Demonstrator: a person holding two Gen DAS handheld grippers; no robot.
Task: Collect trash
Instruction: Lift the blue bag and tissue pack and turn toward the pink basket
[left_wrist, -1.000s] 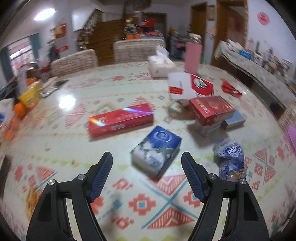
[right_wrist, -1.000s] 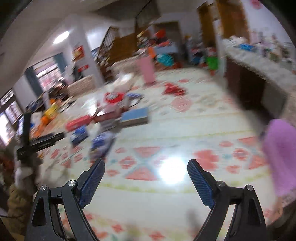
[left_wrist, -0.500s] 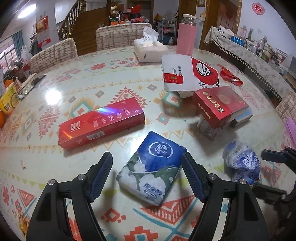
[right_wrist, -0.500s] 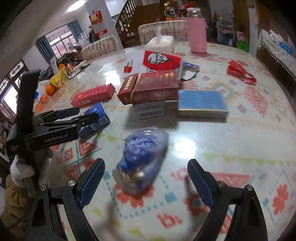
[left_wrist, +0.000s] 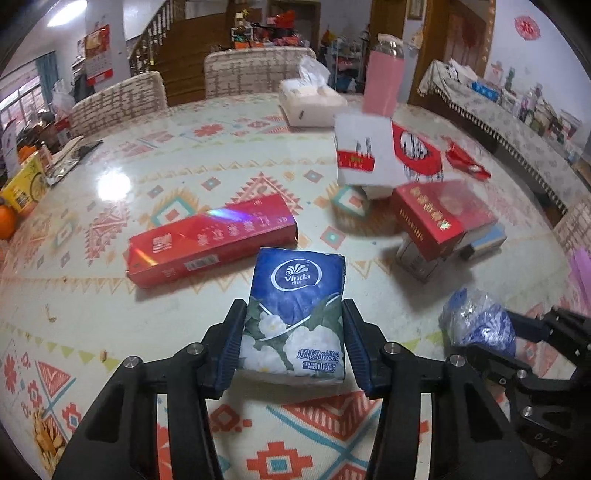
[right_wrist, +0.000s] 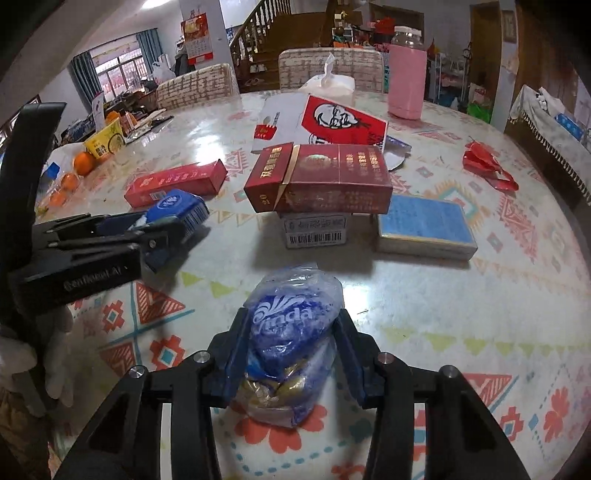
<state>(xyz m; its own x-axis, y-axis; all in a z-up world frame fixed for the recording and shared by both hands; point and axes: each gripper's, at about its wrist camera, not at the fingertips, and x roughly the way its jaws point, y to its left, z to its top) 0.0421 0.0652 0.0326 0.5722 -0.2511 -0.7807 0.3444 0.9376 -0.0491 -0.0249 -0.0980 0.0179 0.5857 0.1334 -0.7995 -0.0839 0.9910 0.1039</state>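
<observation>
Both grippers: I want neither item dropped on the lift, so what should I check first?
1. Blue Vinda tissue pack sits between the left gripper fingers, jaws closing: ok.
2. Crumpled blue plastic wrapper sits between the right gripper fingers, jaws closing: ok.
3. Firm grip on each: cannot tell.
4. Long red carton clear of the tissue pack: ok.
5. Grippers apart from each other: ok.

Blue floral tissue pack (left_wrist: 295, 314); red carton (left_wrist: 210, 240); geometric-patterned tablecloth (left_wrist: 147, 177).
</observation>
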